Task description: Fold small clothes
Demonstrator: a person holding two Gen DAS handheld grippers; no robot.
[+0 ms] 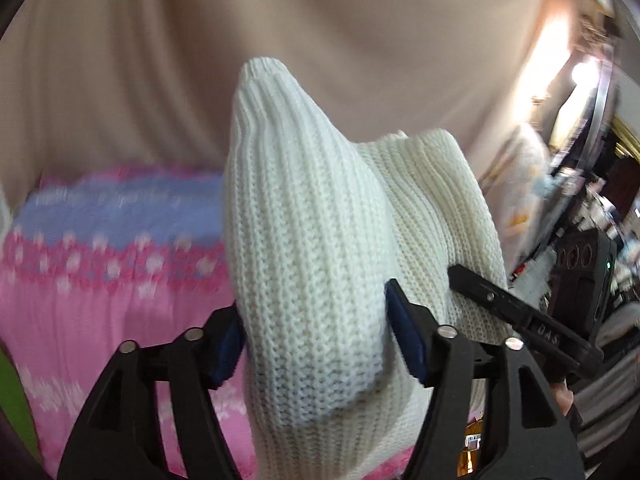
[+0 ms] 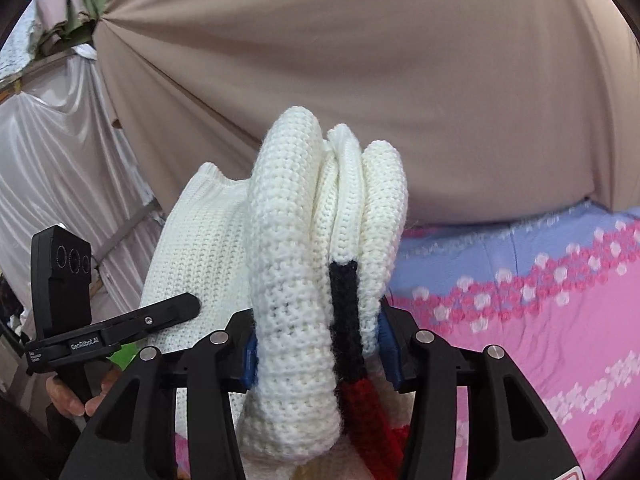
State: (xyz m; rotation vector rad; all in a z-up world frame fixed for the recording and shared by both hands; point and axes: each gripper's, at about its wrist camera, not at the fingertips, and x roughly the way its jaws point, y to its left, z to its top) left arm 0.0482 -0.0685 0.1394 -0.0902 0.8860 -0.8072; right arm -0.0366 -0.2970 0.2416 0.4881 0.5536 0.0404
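A white ribbed knit garment [image 1: 304, 216] is bunched into thick folds and held up in the air. My left gripper [image 1: 316, 320] is shut on one fold, with its blue pads [image 1: 404, 332] against both sides. In the right wrist view several folds of the same garment [image 2: 288, 240] are pinched between the pads [image 2: 250, 356] of my right gripper [image 2: 318, 344], which is shut on it. A black and red knit strip [image 2: 346, 320] runs down between those folds. Each wrist view shows a finger of the other gripper beside the cloth.
A pink and blue patterned knit cloth [image 1: 100, 260] [image 2: 540, 300] lies spread below the grippers. Beige fabric [image 1: 320, 20] [image 2: 360, 60] fills the background. A white satin drape [image 2: 52, 160] hangs at the left. A hand [image 2: 68, 396] grips the left handle. Clutter [image 1: 592, 220] stands at the right.
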